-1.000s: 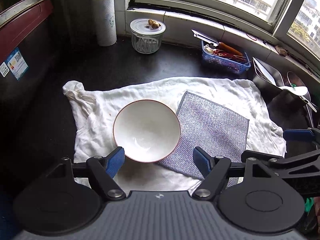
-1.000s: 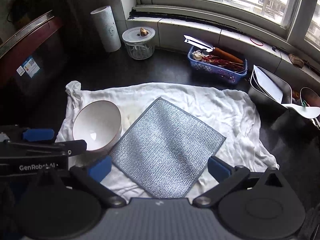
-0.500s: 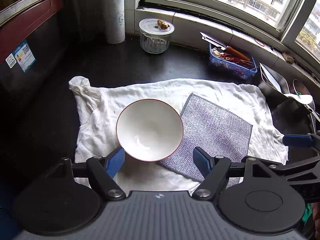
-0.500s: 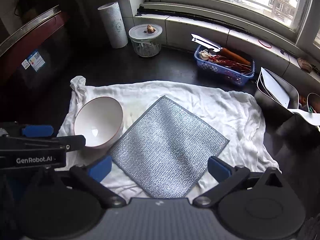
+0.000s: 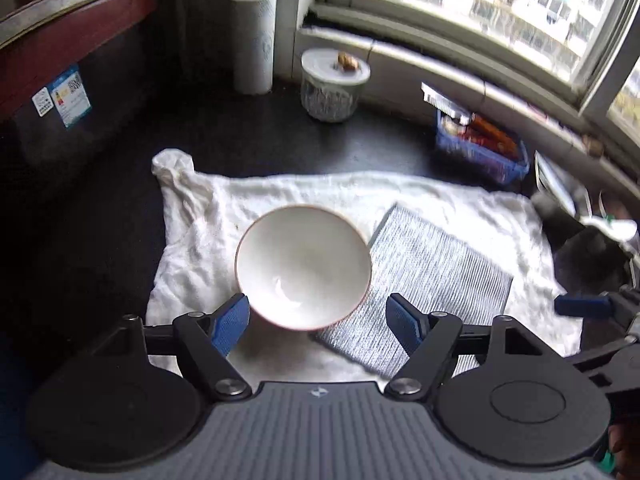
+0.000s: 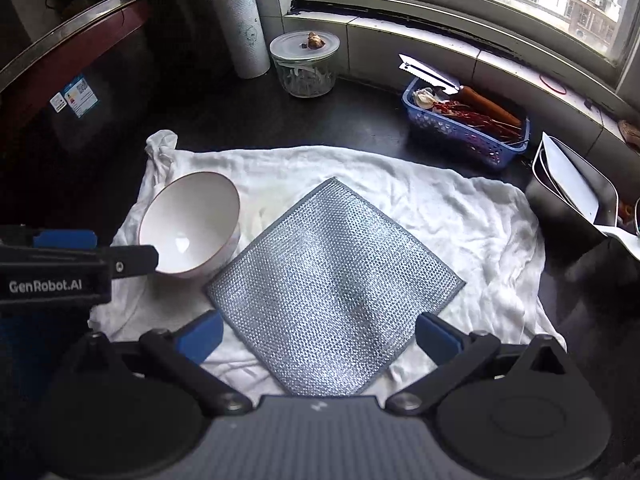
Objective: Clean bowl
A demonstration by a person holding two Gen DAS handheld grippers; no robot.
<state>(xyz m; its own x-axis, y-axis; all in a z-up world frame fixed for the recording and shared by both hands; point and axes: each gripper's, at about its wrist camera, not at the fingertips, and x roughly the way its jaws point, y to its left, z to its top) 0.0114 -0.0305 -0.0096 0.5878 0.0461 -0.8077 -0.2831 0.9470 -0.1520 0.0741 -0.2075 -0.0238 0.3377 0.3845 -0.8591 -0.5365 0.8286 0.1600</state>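
Observation:
A white bowl [image 5: 303, 265] [image 6: 191, 224] with a thin brown rim stands upright on a white towel [image 5: 280, 196] [image 6: 440, 208]. Right of it lies a flat silver mesh scrubbing cloth [image 5: 424, 284] [image 6: 332, 284]. My left gripper [image 5: 318, 324] is open, its blue pads flanking the bowl's near edge without touching it. My right gripper [image 6: 320, 334] is open above the near corner of the mesh cloth, nothing between its fingers. The left gripper's side shows at the left of the right wrist view.
At the back of the dark counter stand a paper towel roll [image 6: 240, 32], a lidded glass jar [image 6: 305, 64] and a blue basket [image 6: 464, 124] with a knife. A metal container [image 6: 576, 196] sits at the right. A dark appliance [image 6: 68, 80] borders the left.
Both grippers have drawn back and risen a little, so bowl and cloth look slightly farther. Both stay open; bowl and cloth have not moved.

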